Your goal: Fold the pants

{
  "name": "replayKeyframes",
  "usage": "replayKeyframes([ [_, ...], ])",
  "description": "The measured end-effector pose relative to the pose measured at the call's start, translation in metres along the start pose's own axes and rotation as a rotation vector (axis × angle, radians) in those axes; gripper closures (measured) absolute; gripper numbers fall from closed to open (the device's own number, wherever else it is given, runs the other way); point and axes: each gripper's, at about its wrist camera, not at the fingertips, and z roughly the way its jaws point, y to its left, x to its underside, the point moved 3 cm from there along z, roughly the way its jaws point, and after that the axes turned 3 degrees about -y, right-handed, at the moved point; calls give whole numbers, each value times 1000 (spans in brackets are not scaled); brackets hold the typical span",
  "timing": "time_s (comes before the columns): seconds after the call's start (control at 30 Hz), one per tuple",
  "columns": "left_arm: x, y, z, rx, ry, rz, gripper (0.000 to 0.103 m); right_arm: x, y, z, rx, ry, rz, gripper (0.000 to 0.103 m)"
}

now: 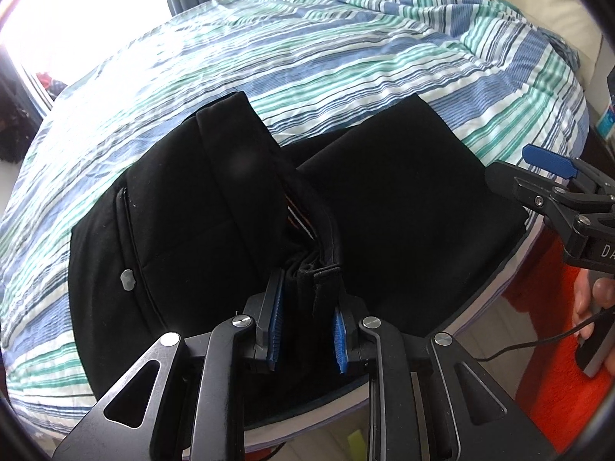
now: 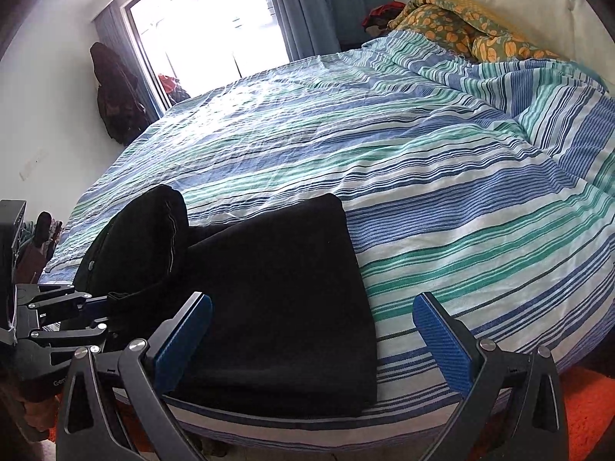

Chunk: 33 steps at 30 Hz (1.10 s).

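Black pants lie folded on the striped bedspread near the bed's front edge. My left gripper is shut on a bunched waistband edge of the pants and holds that part lifted, so it arches over the lower layer. The raised fold shows at the left of the right wrist view, with the flat part of the pants beside it. My right gripper is open and empty, hovering over the flat part's near right corner. It also shows in the left wrist view.
The striped blue, green and white bedspread covers the bed. A yellow patterned blanket and a white headboard lie at the far end. A window with curtains is behind. An orange rug lies on the floor by the bed.
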Motion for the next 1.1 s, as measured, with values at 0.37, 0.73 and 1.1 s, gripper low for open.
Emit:
replayKeyframes([
  [0.37, 0, -7, 4, -21, 4, 23, 82, 0, -1, 1, -3, -1, -4, 0],
  [0.73, 2, -31, 1, -14, 15, 90, 47, -1, -7, -1, 6, -8, 13, 0],
  [1.1, -6, 35, -101, 42, -162, -93, 26, -11, -36, -28, 51, -115, 80, 0],
])
